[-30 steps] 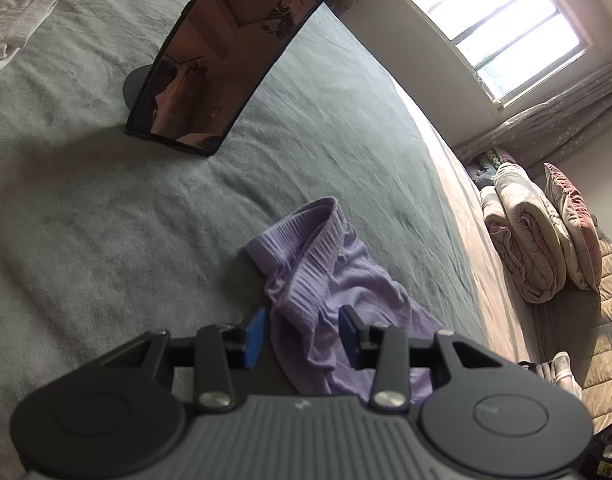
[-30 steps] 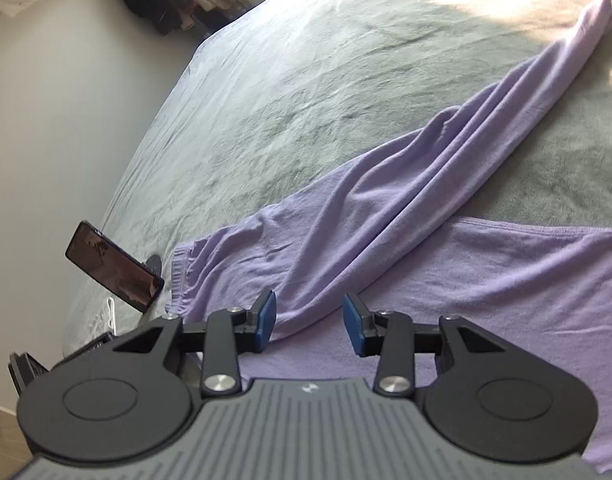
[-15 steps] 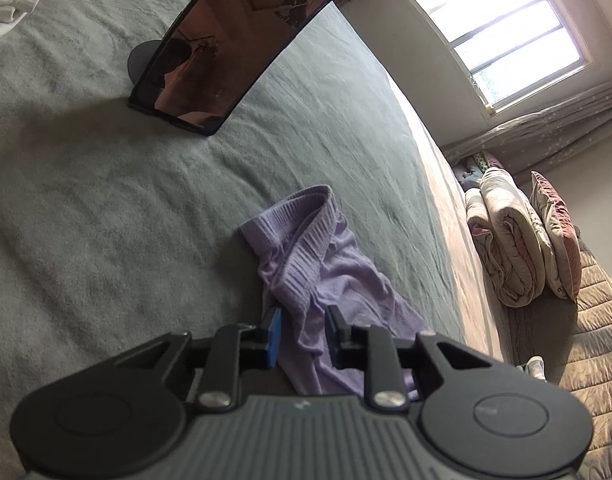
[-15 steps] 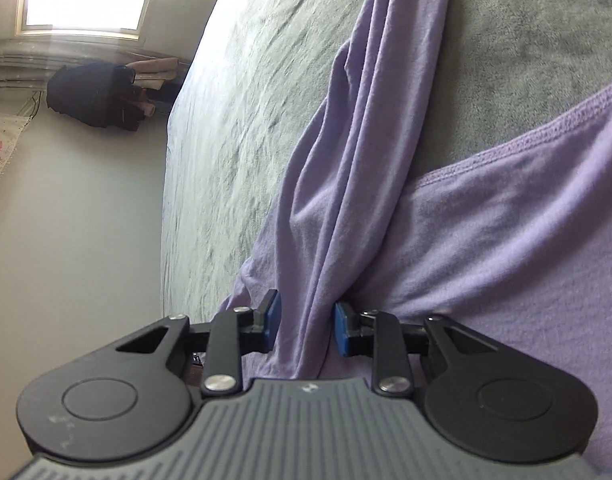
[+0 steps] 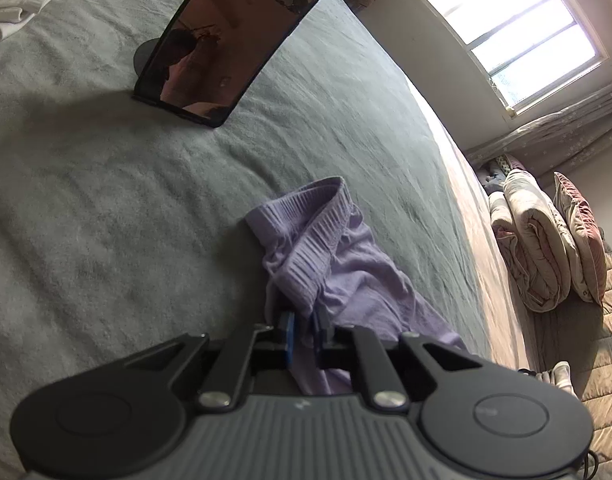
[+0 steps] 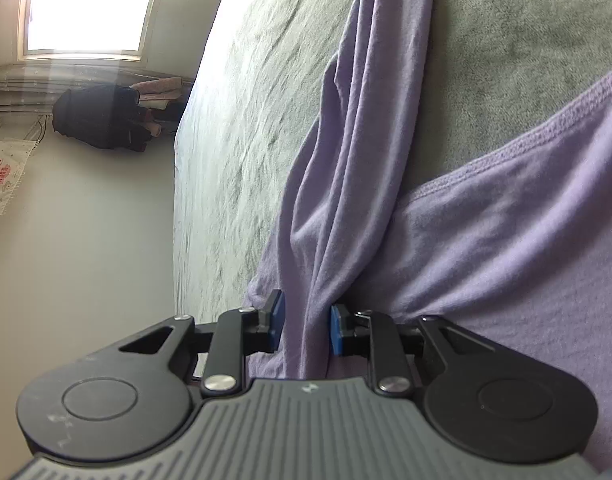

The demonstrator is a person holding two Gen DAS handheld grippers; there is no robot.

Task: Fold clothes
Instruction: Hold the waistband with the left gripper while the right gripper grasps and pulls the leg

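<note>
Left gripper [image 5: 301, 330] is pinched tight on the purple top [image 5: 338, 276] — a bit of cloth right by the ribbed cuff [image 5: 306, 216] is squeezed between the blue pads.

Right gripper [image 6: 306, 320] is narrow & closing in. A bunched fold of the sleeve [image 6: 362, 132] sits between its pads [image 6: 336, 330]; the pads look like they just touch it, but I can't tell if it is held firm yet.

The top lies on the grey-green bed cover [image 5: 105, 220], sleeve stretched out long, body part [image 6: 506, 240] flat beside it.

Looks soft, thin, light, v. floppy — it will sag & slide, not stay stiff. Prob. best to grab thick spots: cuff, hem, seams. Won't break, but a thin pinch could slip out.

A dark tablet [image 5: 233, 40] stands on the bed past the cuff.
</note>
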